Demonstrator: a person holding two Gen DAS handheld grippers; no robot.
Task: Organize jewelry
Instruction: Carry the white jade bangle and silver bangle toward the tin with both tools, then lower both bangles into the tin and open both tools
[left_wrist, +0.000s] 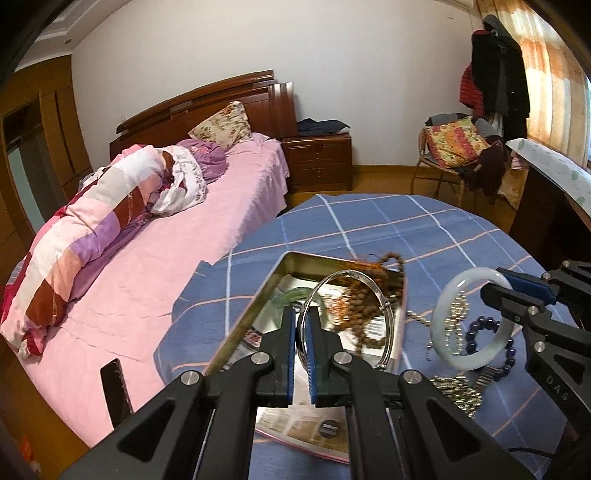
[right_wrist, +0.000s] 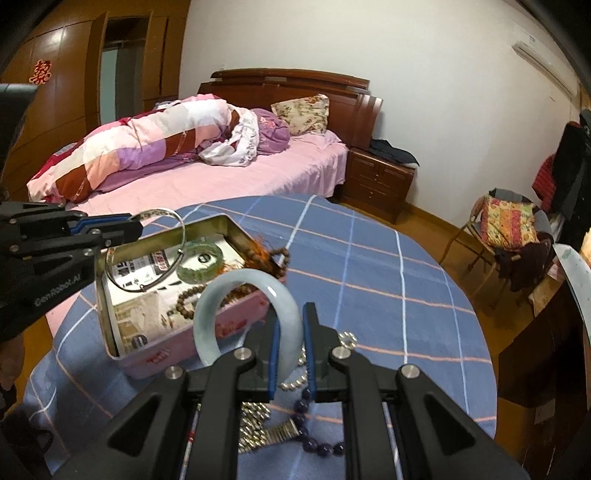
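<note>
Bangles being held over and beside the open tin

Silver bangle (left_wrist: 345, 317) is being clamped between the blue pads of the left gripper (left_wrist: 303, 321), with the jaws drawn nearly together on its thin rim. The ring is being held upright, and most of its loop is standing beyond the fingertips, above the open metal tin (left_wrist: 236, 332). From the right wrist view the same bangle (right_wrist: 147, 251) is being seen hanging over the tin's near left corner (right_wrist: 105, 295).

Pale jade bangle (right_wrist: 251, 317) is being gripped by the right gripper (right_wrist: 291, 332), its jaws closed on the thick band so that one side of the ring is sitting between the pads and the rest is arching out to the left, in front of the tin's pink outer wall. In the left wrist view this bangle (left_wrist: 467, 321) is being held upright to the right of the tin, apart from it, by the right gripper (left_wrist: 496, 291).

Inside the tin a green bangle (right_wrist: 199, 260) is being kept flat near the far side, and brown wooden beads (left_wrist: 364, 295) with an orange tassel are being draped over the far right rim.

On the blue checked cloth (right_wrist: 369, 266), below the jade bangle, dark purple beads (right_wrist: 314, 428), a string of pearls (left_wrist: 456, 321) and a metal watch band (right_wrist: 266, 432) are being left loose, near the right gripper.
</note>
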